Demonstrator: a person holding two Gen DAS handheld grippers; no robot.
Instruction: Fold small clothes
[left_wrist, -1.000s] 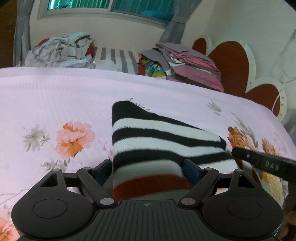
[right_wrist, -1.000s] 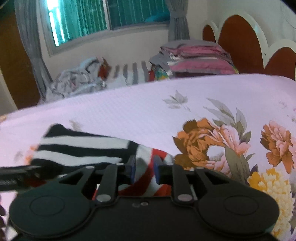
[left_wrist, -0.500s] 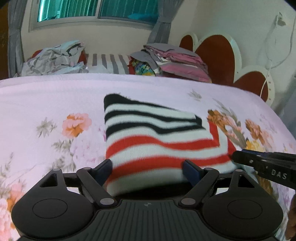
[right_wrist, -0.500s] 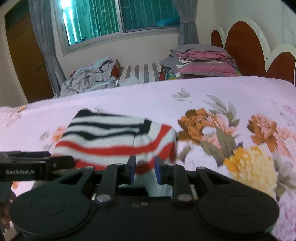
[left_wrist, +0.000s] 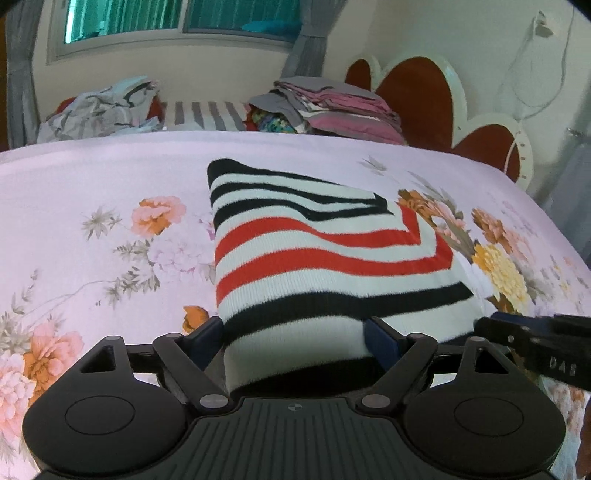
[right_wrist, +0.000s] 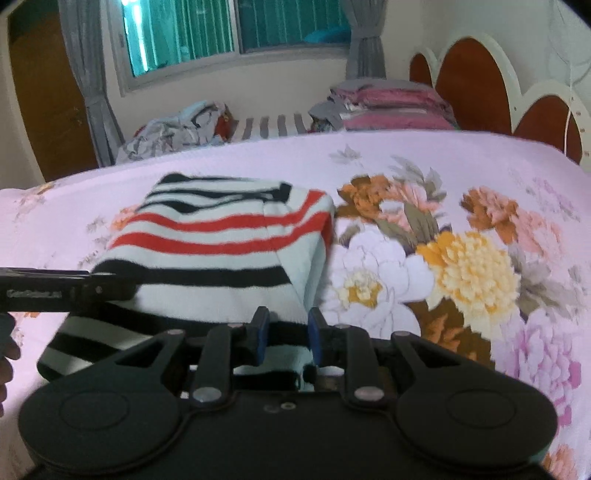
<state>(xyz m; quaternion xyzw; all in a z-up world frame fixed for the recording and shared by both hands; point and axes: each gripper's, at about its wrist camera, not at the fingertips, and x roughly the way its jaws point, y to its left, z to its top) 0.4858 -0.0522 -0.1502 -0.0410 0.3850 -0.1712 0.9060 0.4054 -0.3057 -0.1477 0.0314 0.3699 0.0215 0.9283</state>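
Observation:
A white knit garment with black and red stripes (left_wrist: 317, 258) lies part folded on the floral pink bedsheet (left_wrist: 92, 177). Its near edge is lifted. My left gripper (left_wrist: 295, 336) has its jaws wide apart, with the garment's near edge lying between the fingers. My right gripper (right_wrist: 284, 332) is shut on the garment's (right_wrist: 221, 251) near right corner. The right gripper's finger (left_wrist: 535, 350) shows at the right of the left wrist view; the left gripper's finger (right_wrist: 55, 290) shows at the left of the right wrist view.
At the bed's far side lie a crumpled grey clothes pile (left_wrist: 99, 110), a striped cloth (left_wrist: 207, 116) and a folded pink and grey stack (left_wrist: 332, 107). A red and white headboard (left_wrist: 424, 96) stands at the right. A brown door (right_wrist: 48, 96) is far left.
Both grippers have pulled back toward me with the garment's near edge, so more of the striped garment and the bed show. The right gripper has stayed shut on the cloth.

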